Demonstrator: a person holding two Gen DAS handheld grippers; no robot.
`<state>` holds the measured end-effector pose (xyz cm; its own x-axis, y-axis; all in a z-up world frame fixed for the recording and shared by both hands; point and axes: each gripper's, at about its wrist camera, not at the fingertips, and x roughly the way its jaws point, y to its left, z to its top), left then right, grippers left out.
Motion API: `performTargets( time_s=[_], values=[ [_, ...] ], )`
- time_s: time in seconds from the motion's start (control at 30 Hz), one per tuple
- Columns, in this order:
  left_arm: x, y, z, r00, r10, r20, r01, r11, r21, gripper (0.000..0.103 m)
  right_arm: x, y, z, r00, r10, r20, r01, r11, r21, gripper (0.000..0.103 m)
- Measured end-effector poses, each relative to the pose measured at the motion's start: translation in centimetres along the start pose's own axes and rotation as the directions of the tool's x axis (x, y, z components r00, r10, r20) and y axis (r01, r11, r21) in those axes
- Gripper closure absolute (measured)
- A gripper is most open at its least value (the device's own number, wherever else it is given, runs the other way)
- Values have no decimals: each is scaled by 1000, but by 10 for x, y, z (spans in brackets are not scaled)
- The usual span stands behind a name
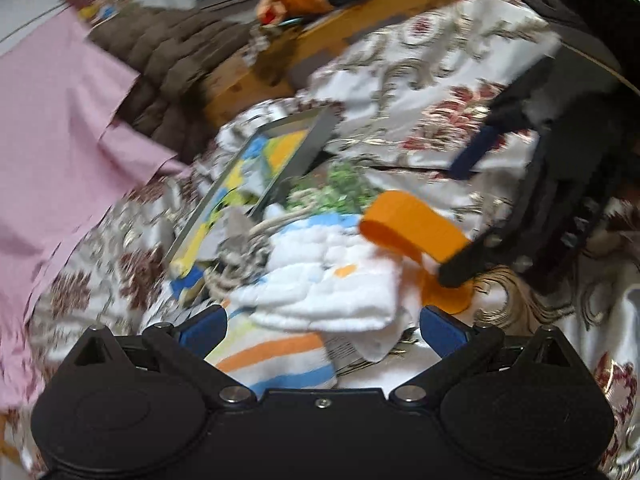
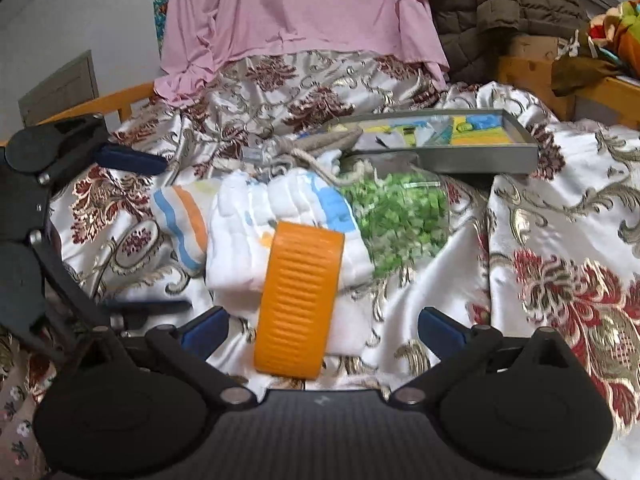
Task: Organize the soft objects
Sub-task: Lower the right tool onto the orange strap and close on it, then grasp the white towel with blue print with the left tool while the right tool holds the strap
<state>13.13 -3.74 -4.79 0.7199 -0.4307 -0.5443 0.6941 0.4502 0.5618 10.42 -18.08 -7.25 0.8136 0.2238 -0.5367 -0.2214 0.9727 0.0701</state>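
both grippers, left (image 1: 323,330) and right (image 2: 323,330), have jaws wide apart, holding nothing. orange ribbed band (image 2: 298,302) lies across the white quilted cloth (image 2: 244,236), long axis pointing toward the grey tray (image 2: 480,160).

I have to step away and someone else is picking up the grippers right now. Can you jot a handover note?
Left gripper: open, empty, over the white quilted cloth.
Right gripper: open; the orange ribbed piece sits between its fingers, grip unclear.
The cloth lies loosely bunched on the floral bedspread, partly over the striped towel, beside the green-patterned fabric and grey tray.
Done: nothing looks sorted.
Left: fold or stack the soft items.
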Motion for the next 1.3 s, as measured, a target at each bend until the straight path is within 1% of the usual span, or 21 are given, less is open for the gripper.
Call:
performTargets(
  time_s=[0.07,0.2,0.27,0.33,0.43,0.47,0.53,0.63,0.7,0.73,0.8,0.83,0.87,0.93,0.97,1.03,1.1,1.23,1.3],
  values=[
    [2,-4,1,1000,0,14,0,999,39,1,3,-2,4,1000,14,15,-14,1000,15,0],
    [10,-7,3,1000,-21,15,19,996,85,1,13,-8,11,999,40,33,-42,997,58,2],
    [14,-9,4,999,-34,12,32,993,116,2,20,-10,13,998,50,28,-52,995,81,7],
    [17,-10,4,999,-45,12,43,990,136,6,26,-12,14,998,55,26,-57,993,99,17],
    [23,-9,6,998,-70,2,69,988,141,10,31,-13,14,998,61,25,-63,992,108,27],
    [24,-8,7,997,-75,2,74,988,138,11,31,-13,15,998,63,26,-65,992,110,29],
    [28,-7,9,996,-90,-6,90,987,132,17,33,-13,14,997,69,24,-71,990,119,37],
    [32,-6,10,994,-106,-16,107,985,133,23,35,-16,14,997,80,13,-81,986,146,46],
    [35,-7,10,994,-103,-23,106,984,146,27,35,-17,14,997,78,10,-79,985,154,49],
    [38,-9,10,995,-91,-32,95,983,160,32,34,-16,14,997,74,9,-75,985,154,56],
    [43,-11,10,996,-65,-58,75,980,185,39,33,-16,15,998,67,15,-68,985,160,57],
    [44,-12,10,996,-61,-67,73,978,196,41,32,-17,15,998,66,18,-68,984,166,58],
    [44,-12,9,996,-59,-66,71,977,201,41,31,-17,16,998,65,21,-67,983,171,58],
    [43,-13,9,997,-48,-55,59,977,206,48,30,-18,16,998,59,27,-63,982,180,58],
    [42,-13,8,997,-50,-52,60,977,204,50,29,-19,17,998,56,29,-61,981,184,58],
    [41,-14,8,997,-52,-52,62,977,204,59,28,-19,18,998,50,32,-55,981,188,59],
    [41,-15,8,997,-49,-57,59,977,205,62,27,-20,18,998,47,32,-52,980,191,59],
    [40,-8,11,996,-61,-60,69,986,150,64,26,-22,19,998,44,35,-51,977,206,59],
    [38,-1,14,996,-70,-54,76,992,104,67,25,-23,19,998,43,40,-50,975,215,59]
  ],
)
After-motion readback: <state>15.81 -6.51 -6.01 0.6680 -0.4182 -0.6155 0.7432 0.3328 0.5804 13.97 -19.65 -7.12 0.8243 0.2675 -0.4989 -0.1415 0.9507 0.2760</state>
